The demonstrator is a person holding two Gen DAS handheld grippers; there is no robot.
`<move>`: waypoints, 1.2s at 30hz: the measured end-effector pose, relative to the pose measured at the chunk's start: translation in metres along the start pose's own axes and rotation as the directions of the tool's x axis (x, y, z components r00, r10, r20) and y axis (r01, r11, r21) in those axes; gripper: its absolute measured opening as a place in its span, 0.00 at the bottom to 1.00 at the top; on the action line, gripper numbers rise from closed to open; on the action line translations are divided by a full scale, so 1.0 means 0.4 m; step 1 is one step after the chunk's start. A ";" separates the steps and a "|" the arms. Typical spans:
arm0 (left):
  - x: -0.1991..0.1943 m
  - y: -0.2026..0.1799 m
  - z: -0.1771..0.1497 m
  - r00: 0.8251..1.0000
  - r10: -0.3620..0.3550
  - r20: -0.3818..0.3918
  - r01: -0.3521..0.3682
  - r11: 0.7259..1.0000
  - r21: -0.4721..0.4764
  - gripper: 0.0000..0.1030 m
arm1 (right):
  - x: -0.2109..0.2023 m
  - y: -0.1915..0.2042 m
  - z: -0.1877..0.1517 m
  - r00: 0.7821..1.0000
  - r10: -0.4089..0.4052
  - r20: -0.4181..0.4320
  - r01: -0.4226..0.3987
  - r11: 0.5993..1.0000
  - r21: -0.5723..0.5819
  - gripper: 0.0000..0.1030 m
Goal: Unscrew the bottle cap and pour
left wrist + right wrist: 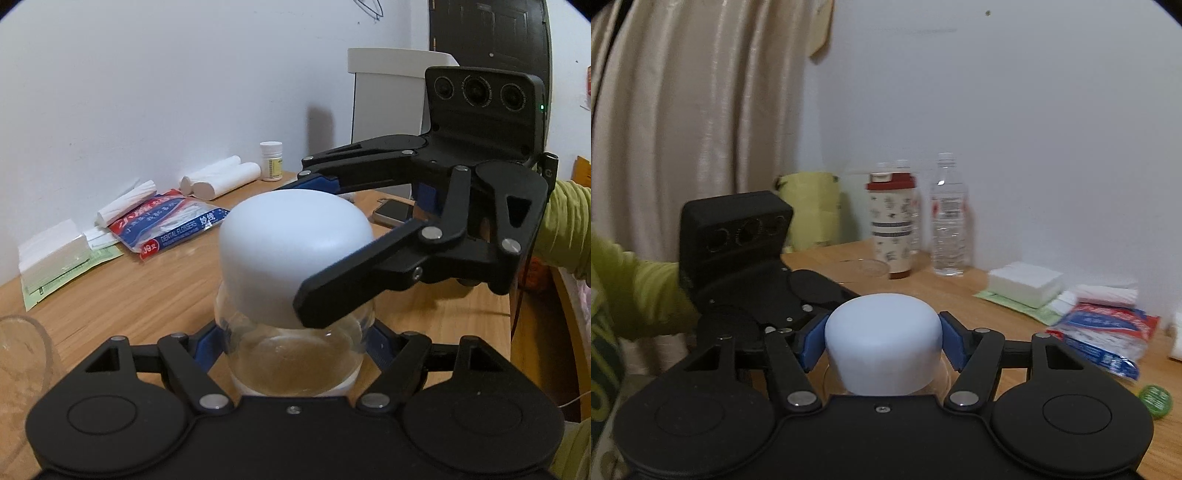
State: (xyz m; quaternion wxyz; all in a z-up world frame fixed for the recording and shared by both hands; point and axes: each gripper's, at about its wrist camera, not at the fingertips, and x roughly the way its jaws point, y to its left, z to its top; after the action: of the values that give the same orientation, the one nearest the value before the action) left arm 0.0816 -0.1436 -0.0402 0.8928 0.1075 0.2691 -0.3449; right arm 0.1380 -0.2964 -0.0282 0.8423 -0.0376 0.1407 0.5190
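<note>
Bottle (295, 354) sits clamped at its clear shoulder between our left gripper's (295, 345) blue pads, standing on the wooden table (147, 295) close in front of us. Our right gripper (882, 341) is closed on the pale domed cap (882, 343), a pad pressing each flank. For the unscrewing we judge it best to hold the body dead still and roll the right wrist about the cap's own axis, squeezing low on the dome where the sides run straighter, since the rounded top could slip out. To the left a glass rim (22, 343) stands near; behind lie a flosser packet (166, 225) and tissue rolls (221, 177), well apart. The table's right edge is close by, so we would lift the cap upward, not sideways.
</note>
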 end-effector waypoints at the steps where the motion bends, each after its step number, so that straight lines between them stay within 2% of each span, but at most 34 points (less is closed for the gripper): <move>1: 0.001 -0.002 0.000 1.000 0.011 0.001 -0.011 1.000 -0.006 0.76 | 0.003 0.003 0.000 1.000 -0.006 0.000 0.006 1.000 -0.004 0.67; 4: 0.002 -0.014 0.005 0.998 0.056 -0.010 -0.056 0.998 -0.035 0.77 | 0.012 0.022 -0.001 0.998 -0.055 0.011 0.055 0.998 -0.002 0.67; 5: 0.002 -0.020 0.006 0.997 0.072 -0.013 -0.072 0.996 -0.044 0.76 | 0.013 0.029 -0.002 0.997 -0.074 0.016 0.074 0.997 0.004 0.72; 6: 0.003 -0.026 0.008 0.996 0.089 -0.015 -0.090 0.994 -0.055 0.77 | 0.016 0.038 -0.004 0.995 -0.095 0.016 0.094 0.996 0.005 0.88; 7: 0.003 -0.032 0.010 0.994 0.108 -0.017 -0.109 0.992 -0.068 0.77 | 0.017 0.045 -0.006 0.992 -0.125 0.020 0.125 0.992 0.013 0.92; 10: 0.002 -0.049 0.015 0.987 0.158 -0.025 -0.159 0.983 -0.094 0.77 | 0.017 0.060 -0.011 0.975 -0.219 0.045 0.216 0.974 0.067 0.91; 12: 0.003 -0.060 0.016 0.981 0.191 -0.025 -0.192 0.975 -0.115 0.77 | 0.010 0.070 -0.013 0.974 -0.220 0.060 0.211 0.969 0.128 0.89; 14: 0.005 -0.066 0.017 0.975 0.220 -0.024 -0.221 0.966 -0.136 0.77 | 0.009 0.092 -0.017 0.969 -0.235 0.074 0.225 0.967 0.120 0.88; 16: 0.008 -0.071 0.020 0.969 0.244 -0.027 -0.245 0.957 -0.153 0.77 | 0.012 0.113 -0.021 0.952 -0.293 0.086 0.284 0.953 0.108 0.83; 18: 0.011 -0.076 0.023 0.965 0.262 -0.029 -0.263 0.950 -0.166 0.76 | 0.018 0.118 -0.019 0.936 -0.345 0.074 0.332 0.932 0.146 0.71; 20: 0.012 -0.083 0.023 0.961 0.274 -0.027 -0.275 0.946 -0.171 0.76 | 0.027 0.122 -0.015 0.923 -0.382 0.041 0.371 0.914 0.163 0.70; 22: 0.009 -0.086 0.023 0.959 0.282 -0.027 -0.282 0.943 -0.177 0.76 | 0.034 0.129 -0.015 0.918 -0.396 0.015 0.389 0.907 0.161 0.70; 27: 0.010 -0.093 0.025 0.950 0.311 -0.030 -0.310 0.930 -0.194 0.76 | 0.039 0.136 -0.010 0.906 -0.423 0.008 0.415 0.893 0.177 0.69; 30: 0.005 -0.091 0.024 0.955 0.295 -0.026 -0.295 0.937 -0.187 0.76 | 0.038 0.145 -0.004 0.897 -0.441 0.003 0.435 0.886 0.158 0.67; 32: 0.001 -0.089 0.023 0.961 0.276 -0.025 -0.276 0.945 -0.175 0.76 | 0.039 0.145 -0.003 0.900 -0.436 0.001 0.432 0.891 0.142 0.67; 36: -0.009 -0.075 0.021 0.978 0.205 -0.029 -0.207 0.968 -0.139 0.76 | 0.019 0.119 0.000 0.935 -0.355 0.001 0.352 0.927 0.132 0.67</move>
State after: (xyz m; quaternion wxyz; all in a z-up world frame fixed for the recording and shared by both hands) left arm 0.0627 -0.1670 -0.0314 0.9273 0.0738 0.2864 -0.2294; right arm 0.0993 -0.2681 -0.0263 0.9242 -0.0010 0.1547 0.3492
